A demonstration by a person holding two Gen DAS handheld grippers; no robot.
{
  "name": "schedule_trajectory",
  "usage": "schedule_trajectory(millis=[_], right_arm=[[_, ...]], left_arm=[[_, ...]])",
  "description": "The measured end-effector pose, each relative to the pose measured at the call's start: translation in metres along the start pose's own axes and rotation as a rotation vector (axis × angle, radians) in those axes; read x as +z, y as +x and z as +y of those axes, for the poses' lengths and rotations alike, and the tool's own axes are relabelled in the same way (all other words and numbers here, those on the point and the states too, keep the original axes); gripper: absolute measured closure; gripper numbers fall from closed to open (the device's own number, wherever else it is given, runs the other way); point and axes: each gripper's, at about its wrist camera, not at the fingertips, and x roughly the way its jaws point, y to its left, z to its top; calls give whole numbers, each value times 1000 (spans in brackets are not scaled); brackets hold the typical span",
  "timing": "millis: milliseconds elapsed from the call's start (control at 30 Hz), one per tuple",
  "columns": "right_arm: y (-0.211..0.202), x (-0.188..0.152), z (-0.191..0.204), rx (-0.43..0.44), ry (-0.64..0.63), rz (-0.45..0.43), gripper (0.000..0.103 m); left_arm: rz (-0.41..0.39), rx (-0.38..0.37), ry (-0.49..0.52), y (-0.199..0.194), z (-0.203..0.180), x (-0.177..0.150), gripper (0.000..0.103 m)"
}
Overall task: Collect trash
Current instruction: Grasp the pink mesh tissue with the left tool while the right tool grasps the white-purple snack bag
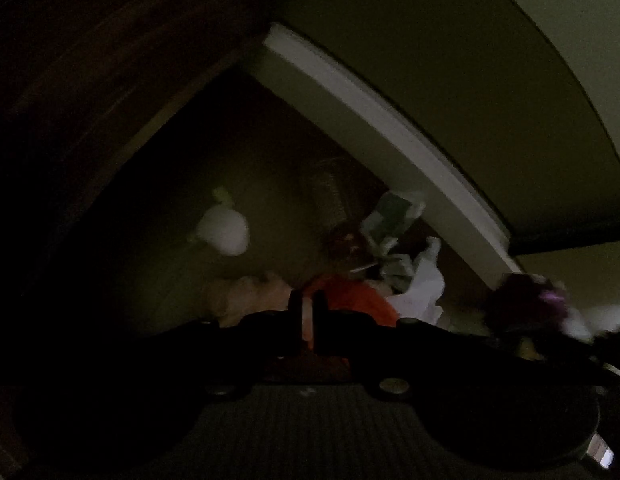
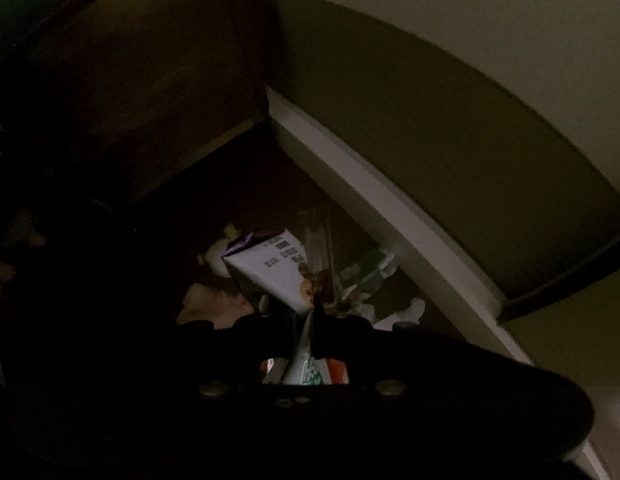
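Observation:
The scene is dim. In the left wrist view my left gripper (image 1: 307, 306) is shut on an orange wrapper (image 1: 350, 304), a strip of which shows between the jaws. In the right wrist view my right gripper (image 2: 306, 316) is shut on a white and purple snack wrapper (image 2: 270, 272) that sticks up from the closed jaws; the same wrapper (image 1: 526, 300) shows blurred at the right of the left wrist view. Below on the floor lie a white crumpled ball (image 1: 224, 232), a green and white wrapper (image 1: 390, 216), a white paper (image 1: 422, 280) and a tan paper (image 1: 246, 296).
The litter lies in a floor corner between a white baseboard (image 1: 390, 132) under a pale wall and dark wooden furniture (image 1: 90, 100) on the left. The ball (image 2: 216, 258), tan paper (image 2: 206, 304) and baseboard (image 2: 390, 200) also appear in the right wrist view.

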Motion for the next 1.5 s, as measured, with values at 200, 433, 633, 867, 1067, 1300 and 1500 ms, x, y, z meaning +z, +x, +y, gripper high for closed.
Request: schedule_trajectory(millis=[200,433,633,867,1067,1300,1500], right_arm=[[11,-20,-12,-7,32,27,99],[52,-22,-32,30,62,95,99],[89,-17,-42,56,74,135,99],[117,-23,-37,94,65,162,99],[130,-26,-35,100,62,166,98],[118,-21,-34,81,80,135,99],[67,-4,-23,69,83,58,98]], left_arm=[[69,15,-109,38,23,-2,86],[134,41,-162,109,38,2,16],[254,88,-87,190,38,-5,16],[309,127,-87,244,43,-8,16],[308,156,-62,258,35,-17,47],[269,177,-39,226,25,-17,82],[167,121,-28,136,10,-13,82]])
